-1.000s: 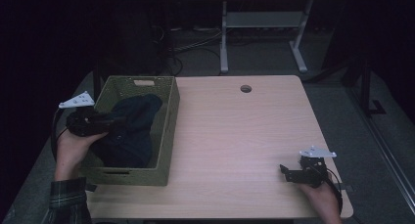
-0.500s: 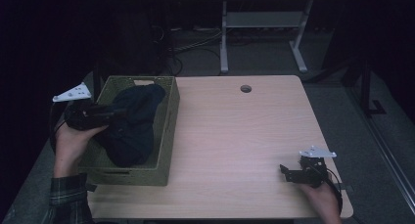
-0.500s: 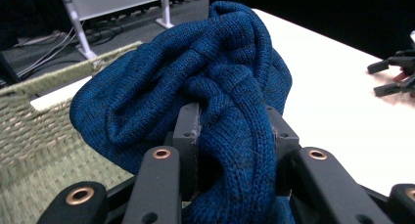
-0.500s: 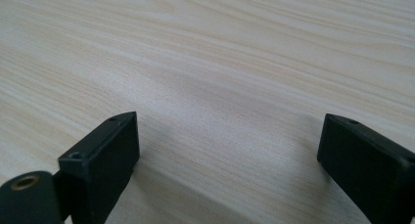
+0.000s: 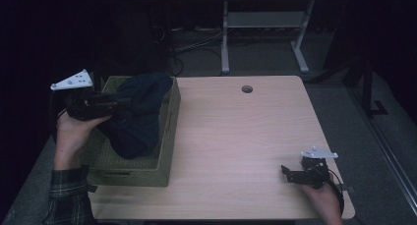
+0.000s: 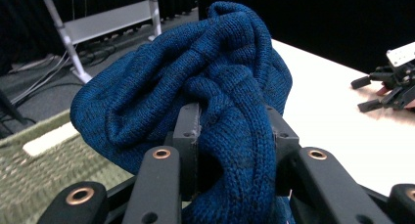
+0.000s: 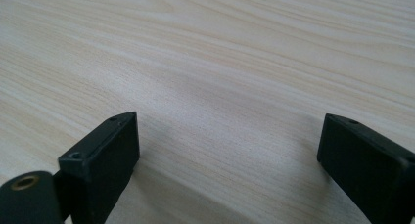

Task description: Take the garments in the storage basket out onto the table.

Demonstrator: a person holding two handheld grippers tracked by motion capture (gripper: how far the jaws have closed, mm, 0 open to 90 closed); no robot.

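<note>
Left claw [image 6: 235, 136] pinching blue knit [image 5: 137, 117] above basket [image 5: 169, 131]; right claw [image 5: 290, 175] spread on table [image 5: 236, 131]. Risk: trailing fabric could snag basket rim and drag it.

The left gripper [image 5: 105, 104] sits at the left of the high view, held in the left hand [image 5: 74, 131]; its forearm rises from the lower left corner in a plaid sleeve [image 5: 66, 198]; its grey plate [image 5: 72, 81] lies uppermost; in the left gripper view its jaws are clamped on a fold of blue knit [image 6: 215, 101]. The right gripper [image 5: 295, 175] rests low at the lower right of the high view, gripped by the right hand [image 5: 322, 198]; in the right gripper view its jaws stand wide apart with nothing between them.
</note>
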